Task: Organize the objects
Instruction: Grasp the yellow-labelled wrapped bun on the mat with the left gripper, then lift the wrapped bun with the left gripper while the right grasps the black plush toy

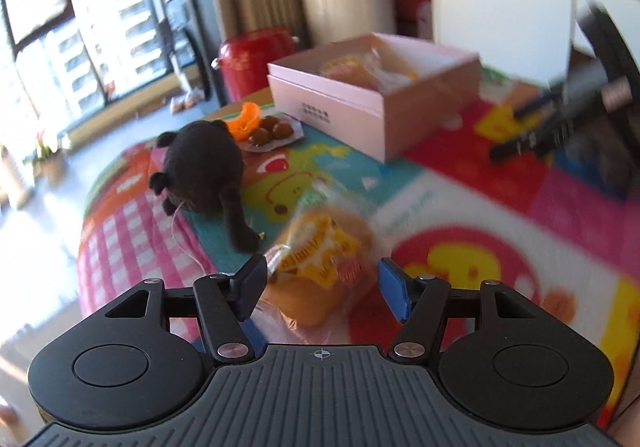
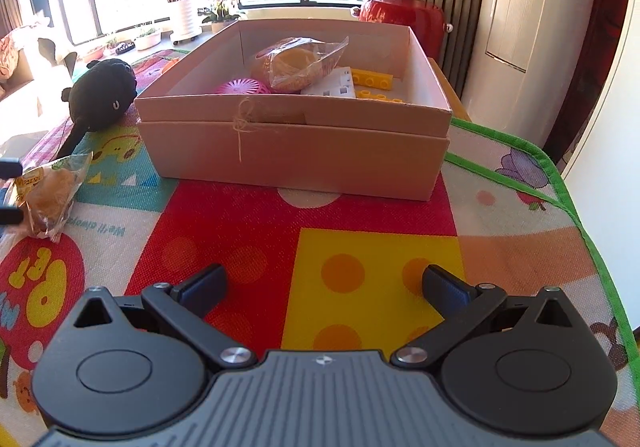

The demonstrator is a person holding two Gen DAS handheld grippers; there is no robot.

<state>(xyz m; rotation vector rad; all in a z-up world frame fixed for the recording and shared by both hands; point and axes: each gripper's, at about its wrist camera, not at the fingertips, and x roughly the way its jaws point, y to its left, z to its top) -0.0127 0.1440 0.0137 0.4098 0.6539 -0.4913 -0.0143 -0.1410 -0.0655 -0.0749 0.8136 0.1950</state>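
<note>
The wrapped bun (image 1: 324,259) is looking light and soft, a squashy pastry sealed in crinkly clear film, so it is likely slipping or crushing under a hard squeeze. Judging from this, the best hold is across the plump middle of the bread, not the loose twisted film ends. It is golden-brown with a yellow and red printed label, and it is lying on the colourful mat (image 1: 460,183) covering the counter, at about six o'clock from the pink box (image 1: 340,103) and four o'clock from the black plush toy (image 1: 200,167).

The left gripper (image 1: 322,285) is straddling the bun, jaws apart, pads not pressing. The right gripper (image 2: 324,287) is hovering wide open, holding nothing.
</note>
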